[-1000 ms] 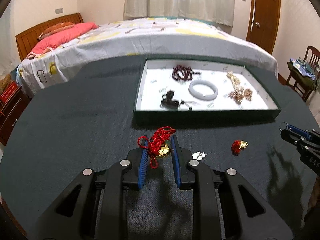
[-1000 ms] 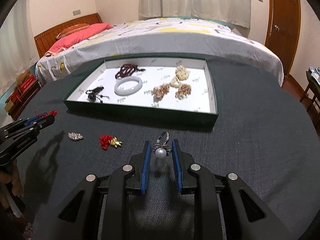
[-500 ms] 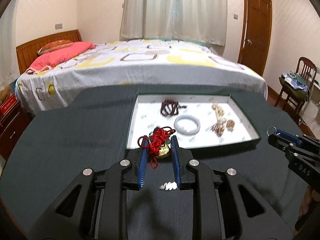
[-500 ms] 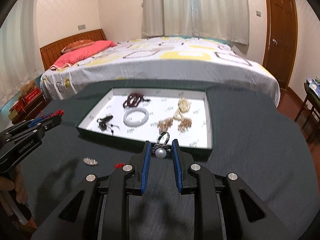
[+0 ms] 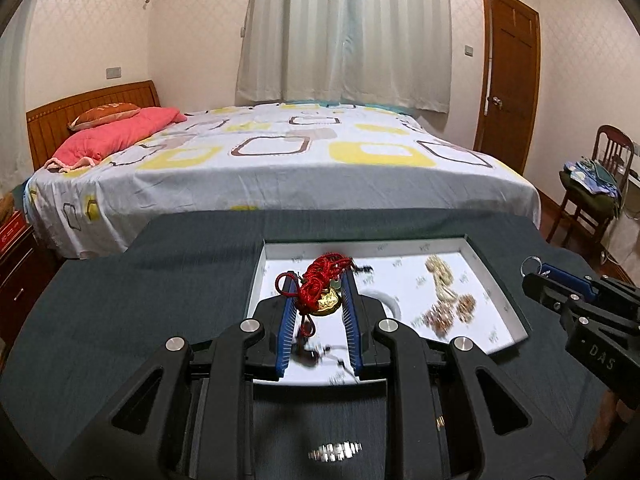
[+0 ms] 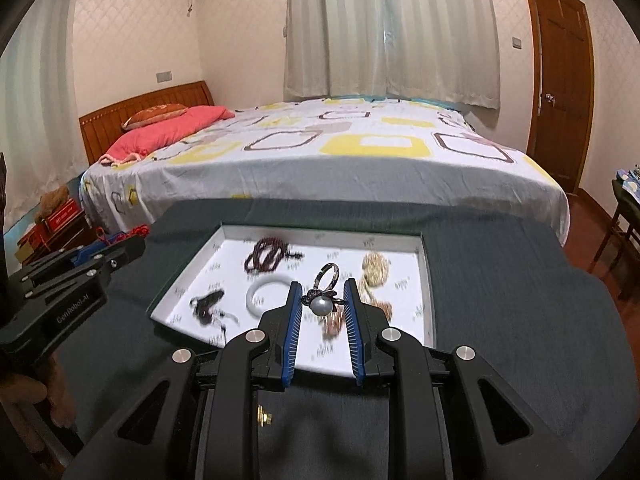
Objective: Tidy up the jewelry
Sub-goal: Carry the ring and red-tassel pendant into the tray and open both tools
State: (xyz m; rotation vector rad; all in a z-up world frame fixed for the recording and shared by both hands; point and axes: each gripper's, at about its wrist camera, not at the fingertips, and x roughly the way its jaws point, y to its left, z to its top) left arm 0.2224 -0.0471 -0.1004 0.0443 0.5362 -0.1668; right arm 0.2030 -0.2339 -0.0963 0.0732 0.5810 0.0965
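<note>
Left tongs (image 5: 319, 305) pinch a floppy red-cord gold charm (image 5: 326, 299), right tongs (image 6: 322, 305) grip a pearl-topped dark metal ring (image 6: 321, 301). Both prob super light; ring's hard & slippery, so hold the band, w/ cord apt to snag over the white-lined shallow tray (image 6: 426, 280).

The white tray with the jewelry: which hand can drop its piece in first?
Probably the right. The right tool, holding the pearl ring, looks further out over the white tray. The left tool, gripping the red cord gold charm, also looks over it, so it's close.

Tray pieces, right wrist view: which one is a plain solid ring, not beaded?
The white bangle, left of the right gripper inside the tray. The dark red and golden pieces are beaded strands.
</note>
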